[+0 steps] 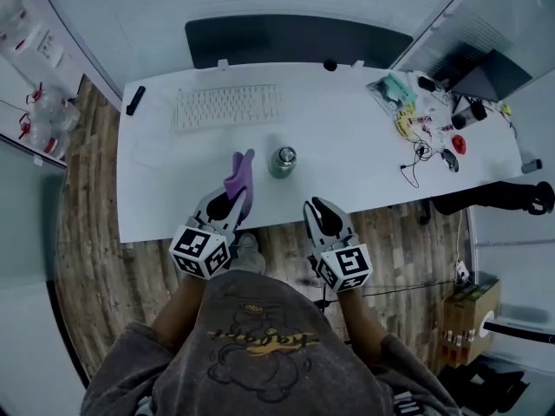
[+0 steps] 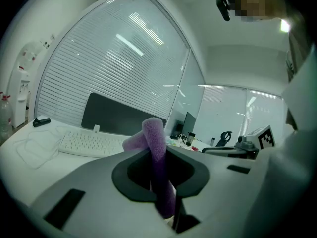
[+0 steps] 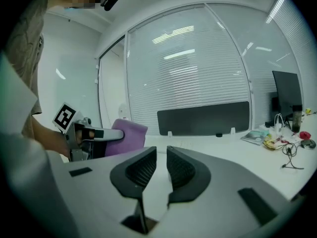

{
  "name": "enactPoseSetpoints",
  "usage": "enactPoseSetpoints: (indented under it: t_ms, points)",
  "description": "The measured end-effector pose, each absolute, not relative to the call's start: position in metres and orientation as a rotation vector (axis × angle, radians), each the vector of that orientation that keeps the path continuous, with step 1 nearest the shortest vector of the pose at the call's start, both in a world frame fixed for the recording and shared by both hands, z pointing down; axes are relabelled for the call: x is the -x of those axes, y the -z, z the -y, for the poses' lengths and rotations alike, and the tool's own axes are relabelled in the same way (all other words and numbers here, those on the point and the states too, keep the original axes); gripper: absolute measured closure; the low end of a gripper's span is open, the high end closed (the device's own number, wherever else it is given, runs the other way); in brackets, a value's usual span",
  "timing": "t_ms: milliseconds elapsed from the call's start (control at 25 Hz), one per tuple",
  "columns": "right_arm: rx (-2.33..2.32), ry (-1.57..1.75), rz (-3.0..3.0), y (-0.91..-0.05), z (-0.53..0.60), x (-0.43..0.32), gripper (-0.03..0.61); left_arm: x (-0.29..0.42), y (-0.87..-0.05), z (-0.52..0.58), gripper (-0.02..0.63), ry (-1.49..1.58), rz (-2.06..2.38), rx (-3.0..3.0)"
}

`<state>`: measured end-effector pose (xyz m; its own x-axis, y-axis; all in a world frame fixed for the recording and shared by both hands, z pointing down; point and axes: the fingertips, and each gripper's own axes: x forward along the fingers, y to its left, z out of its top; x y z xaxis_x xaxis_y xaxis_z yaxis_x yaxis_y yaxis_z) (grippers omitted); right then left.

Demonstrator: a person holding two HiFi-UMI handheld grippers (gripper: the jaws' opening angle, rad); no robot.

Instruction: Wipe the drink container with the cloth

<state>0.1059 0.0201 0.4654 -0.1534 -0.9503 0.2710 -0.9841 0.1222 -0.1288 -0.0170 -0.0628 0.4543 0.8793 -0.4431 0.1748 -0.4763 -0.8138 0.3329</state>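
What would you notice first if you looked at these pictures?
The purple cloth jumps out: the left gripper has its fingers shut on it, above the white table near its front edge. Just to the right of it a shiny metal drink container stands upright on the table. The right gripper hangs empty, fingers barely apart.

Purple cloth [image 1: 239, 178], silvery-grey drink container [image 1: 283, 161], white surface [image 1: 347, 154], white keyboard [image 1: 228, 107], brown wood-grain floor [image 1: 91, 206], grey left gripper [image 1: 231, 201] and right gripper [image 1: 317, 208] bearing black-and-white square-patterned cubes.
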Motion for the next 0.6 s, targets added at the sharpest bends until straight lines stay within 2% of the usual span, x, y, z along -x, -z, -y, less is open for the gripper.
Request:
enactPoseSetpoints:
  t_ms: [240,400,600]
  points:
    - [-1.955,-0.385,2.259,-0.457,0.026,-0.12,0.526,0.002,-0.455,0.098,0.563,-0.139,0.67,-2.683]
    - [-1.923,-0.371,2.267,-0.457,0.04,-0.123,0.574,-0.002,-0.455,0.109,0.563,-0.134,0.686,-2.668]
    - [-1.82,-0.31,2.269,-0.457,0.053,-0.124,0.574,-0.006,-0.456,0.118,0.563,-0.141,0.716,-2.646]
